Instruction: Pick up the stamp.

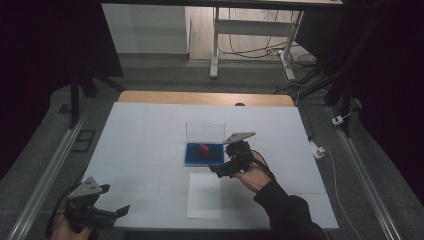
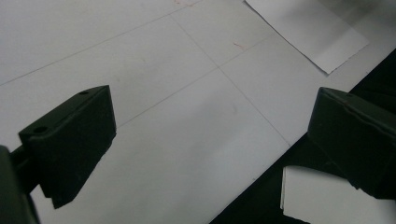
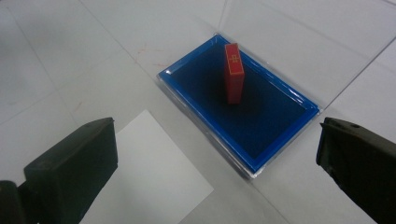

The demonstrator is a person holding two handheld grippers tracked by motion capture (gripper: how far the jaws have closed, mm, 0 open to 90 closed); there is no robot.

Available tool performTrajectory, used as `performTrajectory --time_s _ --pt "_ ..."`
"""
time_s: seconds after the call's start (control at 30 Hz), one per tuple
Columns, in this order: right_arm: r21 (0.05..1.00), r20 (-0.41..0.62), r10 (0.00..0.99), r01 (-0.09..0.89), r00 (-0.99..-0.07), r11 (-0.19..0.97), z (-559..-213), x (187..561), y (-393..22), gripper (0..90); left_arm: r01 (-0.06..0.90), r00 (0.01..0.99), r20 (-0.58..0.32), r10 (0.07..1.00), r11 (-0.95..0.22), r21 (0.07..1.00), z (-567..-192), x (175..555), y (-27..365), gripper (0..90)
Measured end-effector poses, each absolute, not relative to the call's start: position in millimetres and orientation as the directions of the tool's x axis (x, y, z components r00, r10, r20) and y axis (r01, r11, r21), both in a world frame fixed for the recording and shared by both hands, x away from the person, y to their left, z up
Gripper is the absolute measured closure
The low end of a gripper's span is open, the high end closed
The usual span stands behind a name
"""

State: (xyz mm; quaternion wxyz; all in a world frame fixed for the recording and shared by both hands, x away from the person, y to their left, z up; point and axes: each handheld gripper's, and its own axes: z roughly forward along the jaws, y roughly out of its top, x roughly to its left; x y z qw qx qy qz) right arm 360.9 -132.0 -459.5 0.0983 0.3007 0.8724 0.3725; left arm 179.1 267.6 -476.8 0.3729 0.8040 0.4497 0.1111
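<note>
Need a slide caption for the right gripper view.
Open right gripper above small red block standing in blue-lined clear case, beside white paper sheet.

A small gold mark, unreadable, tops the red block.

My high view is dim overall, with dark margins at both sides and the brightest light on the floor beyond the table. My gripper views are soft and grainy. The jaws appear as near-black, blurred masses.
</note>
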Motion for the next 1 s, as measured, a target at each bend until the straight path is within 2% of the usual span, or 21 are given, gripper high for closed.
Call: performTrajectory --time_s 0.6,1.0 --pt "0.674 -0.031 0.581 0.412 -0.813 0.613 -476 389 -96 0.0 0.643 0.572 -0.157 0.805 -0.322 0.695 -477 179 267 1.6" --pt "0.646 -0.05 0.58 0.416 -0.813 0.64 -487 406 -84 0.0 0.646 0.573 -0.158 0.804 -0.324 0.692 -477 180 267 1.6"
